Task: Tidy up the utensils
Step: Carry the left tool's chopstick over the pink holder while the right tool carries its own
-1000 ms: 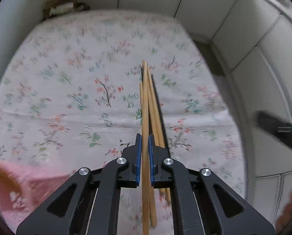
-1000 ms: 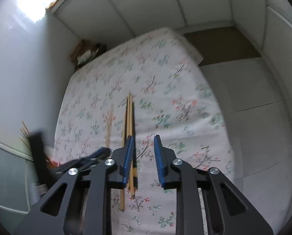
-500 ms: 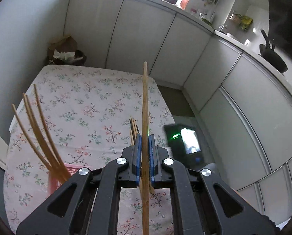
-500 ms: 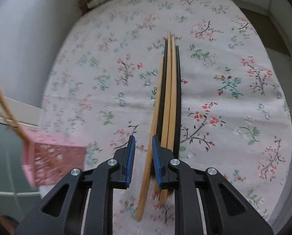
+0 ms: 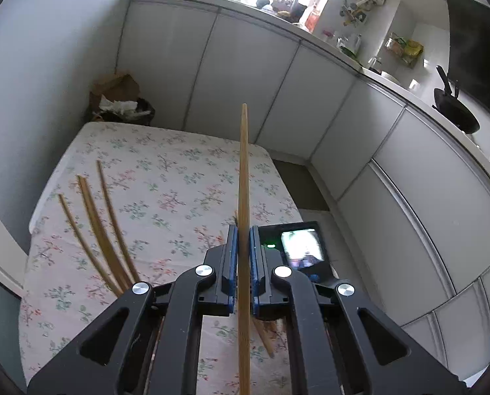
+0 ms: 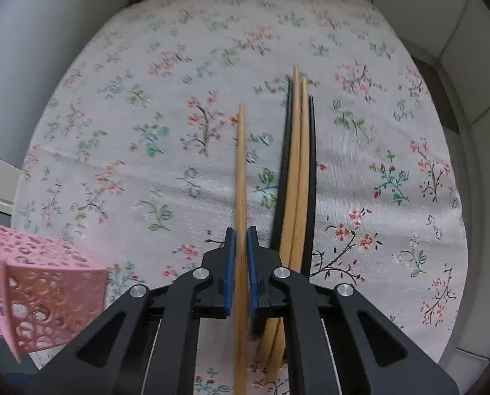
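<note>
Left gripper [image 5: 241, 256]: jaws clamp one wooden chopstick [image 5: 244, 177], raised above floral table [image 5: 166, 177]. Right gripper [image 6: 241, 260], steeply downward: jaws just closed on second chopstick [image 6: 241, 164]; only this view shows pink holder [image 6: 44, 293] and remaining bundle [image 6: 297, 164].

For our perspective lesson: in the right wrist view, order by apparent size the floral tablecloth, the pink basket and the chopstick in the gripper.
1. Floral tablecloth
2. Pink basket, enlarged by nearness and cut off at the edge
3. Chopstick in the gripper: longest, yet very thin

Five wooden chopsticks [image 6: 296, 164], two black chopsticks [image 6: 311, 177], one pink basket [image 6: 44, 293].
</note>
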The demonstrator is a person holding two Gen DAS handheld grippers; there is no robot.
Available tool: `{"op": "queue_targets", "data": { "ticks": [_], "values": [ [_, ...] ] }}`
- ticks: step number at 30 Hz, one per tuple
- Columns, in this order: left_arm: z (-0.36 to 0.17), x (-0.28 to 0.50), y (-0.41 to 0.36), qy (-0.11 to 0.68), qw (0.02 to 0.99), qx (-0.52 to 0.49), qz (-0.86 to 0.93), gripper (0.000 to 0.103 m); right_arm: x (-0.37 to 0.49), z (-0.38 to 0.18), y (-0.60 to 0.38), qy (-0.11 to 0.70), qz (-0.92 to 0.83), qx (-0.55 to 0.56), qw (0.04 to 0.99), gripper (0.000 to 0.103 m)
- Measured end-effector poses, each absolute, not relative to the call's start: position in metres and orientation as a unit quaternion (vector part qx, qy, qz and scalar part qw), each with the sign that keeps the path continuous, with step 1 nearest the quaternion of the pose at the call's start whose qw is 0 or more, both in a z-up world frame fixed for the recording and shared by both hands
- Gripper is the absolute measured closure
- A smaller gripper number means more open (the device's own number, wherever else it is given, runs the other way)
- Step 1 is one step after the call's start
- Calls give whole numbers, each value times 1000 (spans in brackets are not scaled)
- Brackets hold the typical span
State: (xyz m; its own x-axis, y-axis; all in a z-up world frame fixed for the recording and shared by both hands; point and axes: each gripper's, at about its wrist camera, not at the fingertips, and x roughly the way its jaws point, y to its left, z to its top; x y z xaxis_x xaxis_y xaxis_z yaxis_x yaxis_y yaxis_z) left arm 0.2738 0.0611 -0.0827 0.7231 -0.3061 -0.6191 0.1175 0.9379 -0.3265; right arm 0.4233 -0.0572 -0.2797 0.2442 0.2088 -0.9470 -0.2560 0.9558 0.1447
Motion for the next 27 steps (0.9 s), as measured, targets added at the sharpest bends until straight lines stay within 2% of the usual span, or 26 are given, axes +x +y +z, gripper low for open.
{"op": "queue_targets", "data": {
  "ticks": [5, 9, 15, 27],
  "values": [
    [-77, 266, 84, 318, 932, -142, -103, 97, 409, -220, -64, 514, 183, 35, 837, 96],
    [-72, 258, 102, 275, 945, -155, -87, 97, 392, -170, -77, 411, 214, 100, 881, 96],
    [-85, 248, 124, 210, 963, -164, -47, 97, 363, -128, -76, 288, 253, 160, 909, 96],
    [-110, 235, 123, 136, 981, -138, 10, 97, 339, -122, -62, 238, 288, 188, 908, 95]
  ]
}}
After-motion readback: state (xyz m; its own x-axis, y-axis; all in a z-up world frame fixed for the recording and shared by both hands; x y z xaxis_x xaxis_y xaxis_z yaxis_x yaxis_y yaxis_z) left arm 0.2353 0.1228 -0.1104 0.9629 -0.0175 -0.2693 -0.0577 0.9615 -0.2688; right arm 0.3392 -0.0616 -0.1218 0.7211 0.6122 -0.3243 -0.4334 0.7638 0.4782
